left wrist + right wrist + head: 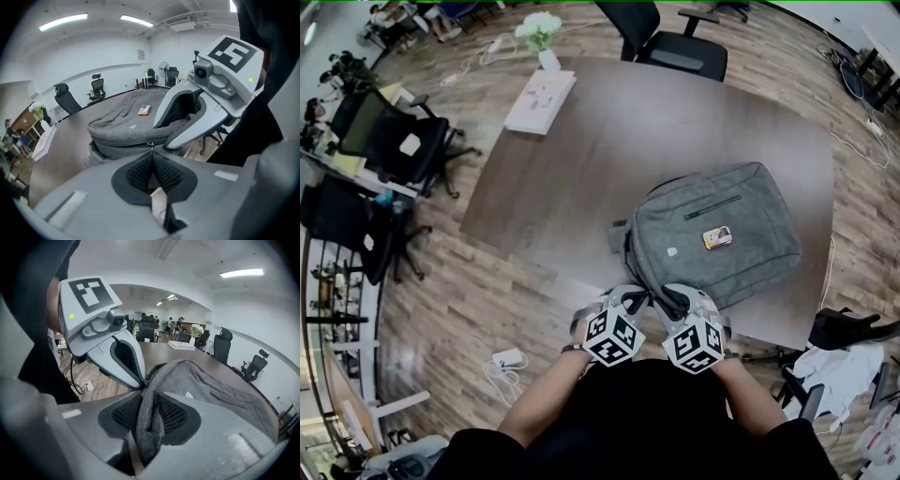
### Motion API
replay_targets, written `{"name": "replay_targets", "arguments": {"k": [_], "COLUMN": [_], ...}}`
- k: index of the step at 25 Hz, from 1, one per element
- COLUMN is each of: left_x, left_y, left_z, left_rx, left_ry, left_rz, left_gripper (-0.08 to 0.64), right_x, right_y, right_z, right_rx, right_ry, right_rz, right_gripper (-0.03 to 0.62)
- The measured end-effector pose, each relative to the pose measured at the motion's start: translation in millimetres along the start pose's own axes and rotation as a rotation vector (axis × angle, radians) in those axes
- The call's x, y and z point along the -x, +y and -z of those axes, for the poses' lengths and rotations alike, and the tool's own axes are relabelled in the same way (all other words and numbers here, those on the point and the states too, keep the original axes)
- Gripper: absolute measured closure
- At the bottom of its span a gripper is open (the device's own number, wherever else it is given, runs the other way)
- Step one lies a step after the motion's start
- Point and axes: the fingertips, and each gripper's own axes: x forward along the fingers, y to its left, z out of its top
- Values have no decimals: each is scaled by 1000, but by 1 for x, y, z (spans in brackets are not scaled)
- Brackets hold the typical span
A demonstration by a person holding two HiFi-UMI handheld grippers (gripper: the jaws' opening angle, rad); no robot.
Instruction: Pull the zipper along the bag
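Zipper pull (151,145) sits pinched at the tips of the left gripper (151,154), whose jaws are pressed together on it at the near edge of the bag (712,234). The grey bag lies flat on the table (619,141), at the corner closest to the person, with a small orange card (717,237) on its top face. The right gripper (149,401) is just beside the left, its pads clamped on a raised fold of the bag's fabric beside the zipper. Both grippers point down at the bag's near end. A white box (540,101) and flowers (539,33) are at the table's far side, well apart from the bag.
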Motion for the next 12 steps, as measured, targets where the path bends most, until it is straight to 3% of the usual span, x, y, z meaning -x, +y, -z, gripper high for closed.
{"name": "replay_targets", "arguments": {"k": [5, 7, 9, 12], "left_x": [0, 0, 2, 6], "left_y": [-2, 1, 3, 5], "left_z": [6, 6, 8, 12], "left_rx": [-119, -143, -109, 28], "left_ry": [70, 86, 87, 71], "left_rz": [-38, -20, 21, 82], "left_gripper": [538, 538, 538, 537], "right_x": [-1, -1, -1, 0], "right_y": [8, 8, 11, 16], "right_z": [4, 5, 4, 4], "right_rx": [74, 108, 127, 159], "right_ry": [50, 60, 64, 65], "right_rz": [42, 62, 65, 61], "right_gripper": [483, 491, 495, 500]}}
